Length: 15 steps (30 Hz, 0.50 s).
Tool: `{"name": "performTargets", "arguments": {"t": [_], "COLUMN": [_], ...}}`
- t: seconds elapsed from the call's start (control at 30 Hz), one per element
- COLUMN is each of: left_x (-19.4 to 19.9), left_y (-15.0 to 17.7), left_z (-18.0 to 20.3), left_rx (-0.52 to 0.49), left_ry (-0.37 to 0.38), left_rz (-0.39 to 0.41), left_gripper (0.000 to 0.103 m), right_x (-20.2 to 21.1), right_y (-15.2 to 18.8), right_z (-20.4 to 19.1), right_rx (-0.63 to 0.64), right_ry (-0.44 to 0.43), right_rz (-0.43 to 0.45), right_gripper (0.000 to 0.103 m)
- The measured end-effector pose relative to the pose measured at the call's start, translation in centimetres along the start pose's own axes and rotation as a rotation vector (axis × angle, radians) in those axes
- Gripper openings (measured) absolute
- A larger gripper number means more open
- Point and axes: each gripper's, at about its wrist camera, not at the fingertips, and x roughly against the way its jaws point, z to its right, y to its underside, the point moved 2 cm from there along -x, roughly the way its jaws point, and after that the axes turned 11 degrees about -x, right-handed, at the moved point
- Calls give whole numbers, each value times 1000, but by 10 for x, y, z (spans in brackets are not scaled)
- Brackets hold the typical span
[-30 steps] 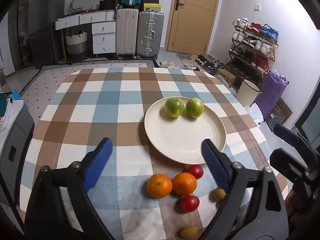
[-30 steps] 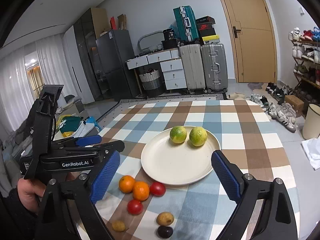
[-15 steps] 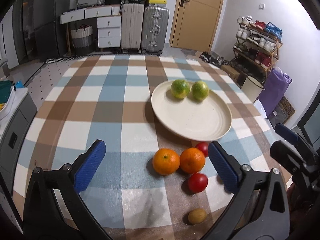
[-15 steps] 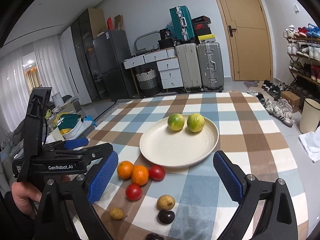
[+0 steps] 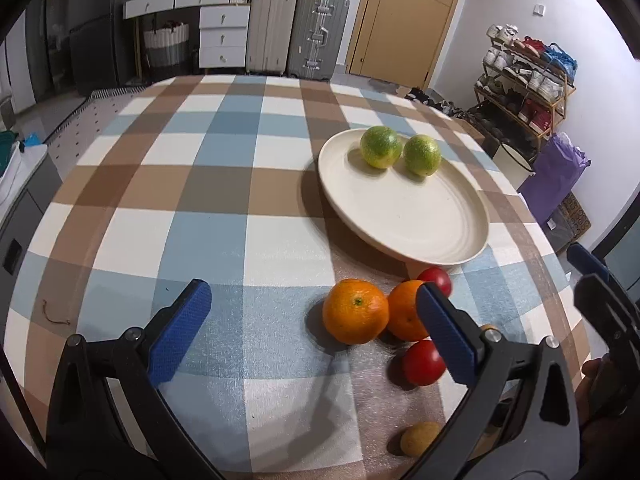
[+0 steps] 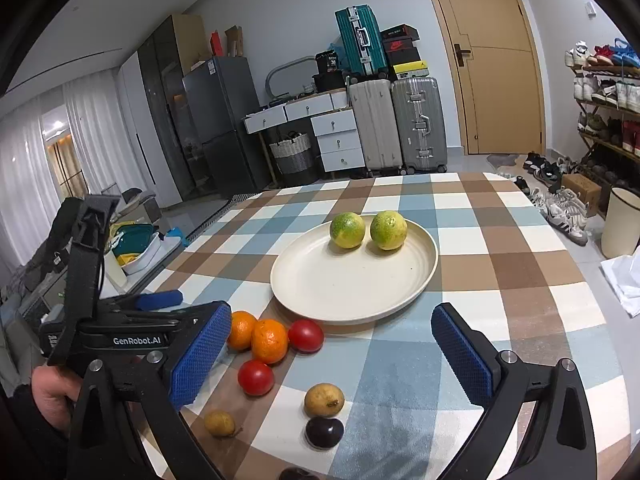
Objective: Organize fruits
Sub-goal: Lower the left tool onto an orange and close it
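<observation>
Left wrist view: the left gripper (image 5: 312, 332) is hovering above the checked tablecloth (image 5: 208, 184) with its jaws spread wide, having just been opening, nothing between the pads; its right finger (image 5: 446, 336) is covering part of the second of two oranges (image 5: 355, 317). Two red tomatoes (image 5: 423, 362), one partly hidden behind that orange, are lying just beside them; two green citrus fruits (image 5: 380, 147) are sitting on the cream plate (image 5: 420, 216); one small brown fruit (image 5: 420, 438) is being cut off by the gripper frame. Right wrist view: the right gripper (image 6: 332, 354) is likewise standing wide, just opened, holding nothing. Here two oranges, two tomatoes, two brown fruits (image 6: 324, 400) and one dark plum (image 6: 324, 432) are showing; another dark fruit is being cropped at the bottom edge.
</observation>
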Motion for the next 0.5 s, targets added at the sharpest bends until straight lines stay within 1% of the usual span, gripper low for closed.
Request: {"name": "performTargets", "arguments": {"t": [0.23, 0.4, 0.47, 0.5], "left_x": [-18, -28, -31, -33], "left_y": [2, 2, 3, 4], "left_z": [-8, -8, -9, -10], "left_rx": [20, 30, 34, 42], "left_ry": [23, 63, 78, 87], "left_rz": [-35, -52, -58, -63], "left_gripper": [102, 102, 100, 98], "right_x": [-10, -14, -15, -15], "right_y": [-1, -3, -3, -4], "right_z": [1, 3, 4, 4], "right_rx": [-4, -14, -18, -20], "right_ry": [-6, -10, -10, -10], "right_rz": [-18, -28, -30, -32], "right_gripper": [102, 102, 102, 102]}}
